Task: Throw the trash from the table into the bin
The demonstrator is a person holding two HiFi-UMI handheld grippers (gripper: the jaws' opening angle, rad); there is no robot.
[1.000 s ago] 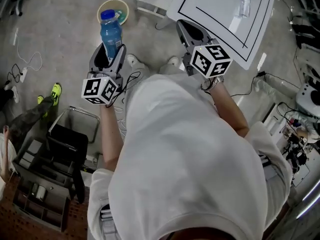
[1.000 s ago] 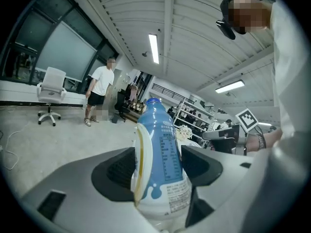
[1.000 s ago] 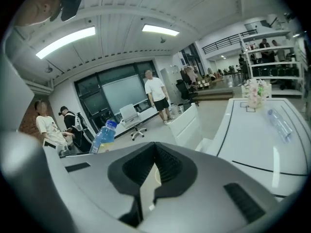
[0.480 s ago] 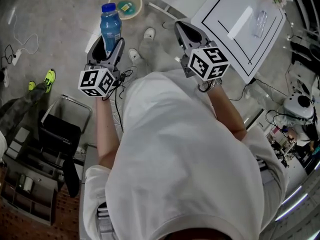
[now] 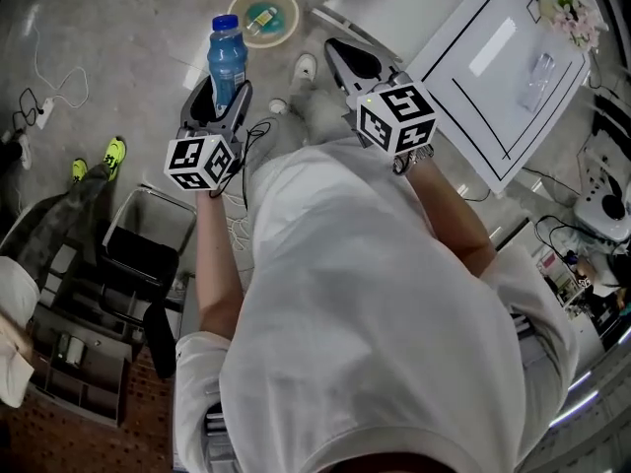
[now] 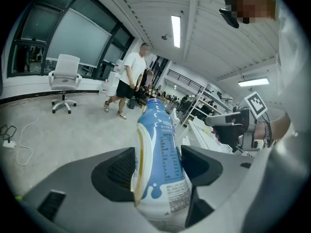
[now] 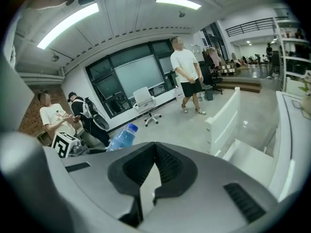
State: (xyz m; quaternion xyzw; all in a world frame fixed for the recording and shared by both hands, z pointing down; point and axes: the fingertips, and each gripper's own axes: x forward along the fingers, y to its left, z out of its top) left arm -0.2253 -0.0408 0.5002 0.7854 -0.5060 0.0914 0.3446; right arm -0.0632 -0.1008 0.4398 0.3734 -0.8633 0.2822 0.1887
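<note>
I see my left gripper (image 5: pixel 222 106) squeezing a blue plastic drink bottle with a blue cap (image 5: pixel 227 59), bottle standing up between the jaws, held over the grey floor near the round yellow bin (image 5: pixel 293 20), my right gripper (image 7: pixel 154 147) clenched with nothing in it, big white table (image 5: pixel 493 77) beside it.

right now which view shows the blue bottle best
The left gripper view: the bottle fills the middle, cap and label visible, clamped between the jaws. The head view shows it small, from above; the right gripper view catches only its top, at a distance.
</note>
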